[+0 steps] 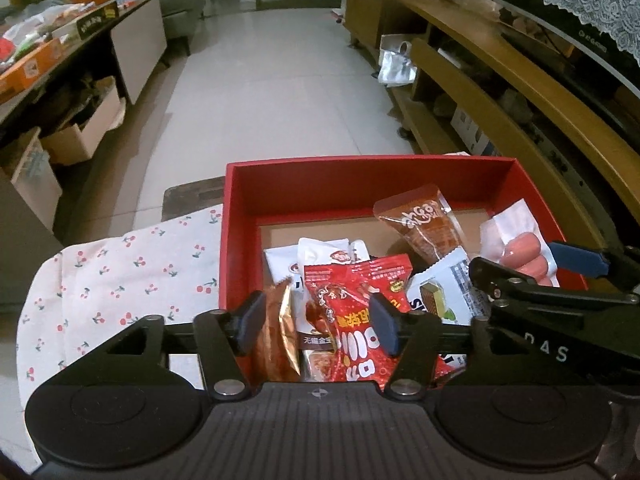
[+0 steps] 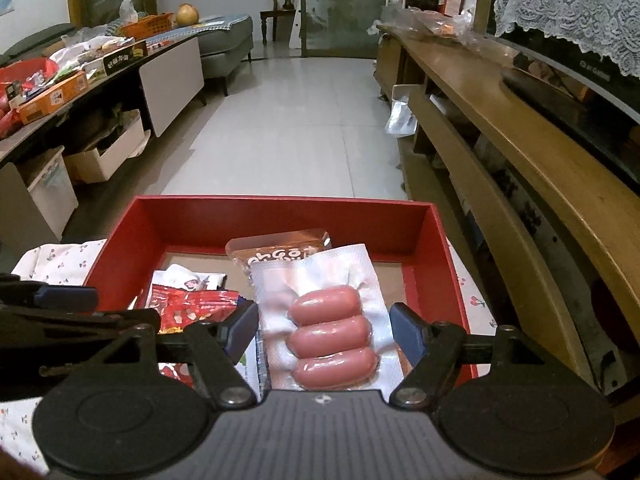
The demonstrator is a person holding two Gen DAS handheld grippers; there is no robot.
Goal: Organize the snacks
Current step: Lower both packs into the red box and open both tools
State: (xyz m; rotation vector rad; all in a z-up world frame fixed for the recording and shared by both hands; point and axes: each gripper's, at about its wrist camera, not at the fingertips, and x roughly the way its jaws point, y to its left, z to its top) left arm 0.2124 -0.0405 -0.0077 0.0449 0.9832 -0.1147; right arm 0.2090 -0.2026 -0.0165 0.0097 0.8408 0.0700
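Left gripper [image 1: 318,324] jaws stood apart over the red packet [image 1: 352,320]; right gripper [image 2: 324,330] jaws stood apart beside the sausage pack [image 2: 328,320] in the red box [image 2: 280,216].

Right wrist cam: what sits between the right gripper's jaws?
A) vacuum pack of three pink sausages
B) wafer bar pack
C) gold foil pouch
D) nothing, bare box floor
A: in the right wrist view the sausage pack lies in the red box directly between the spread jaws of the right gripper, with a gap visible at the right pad, so the jaws look open around it rather than clamped.
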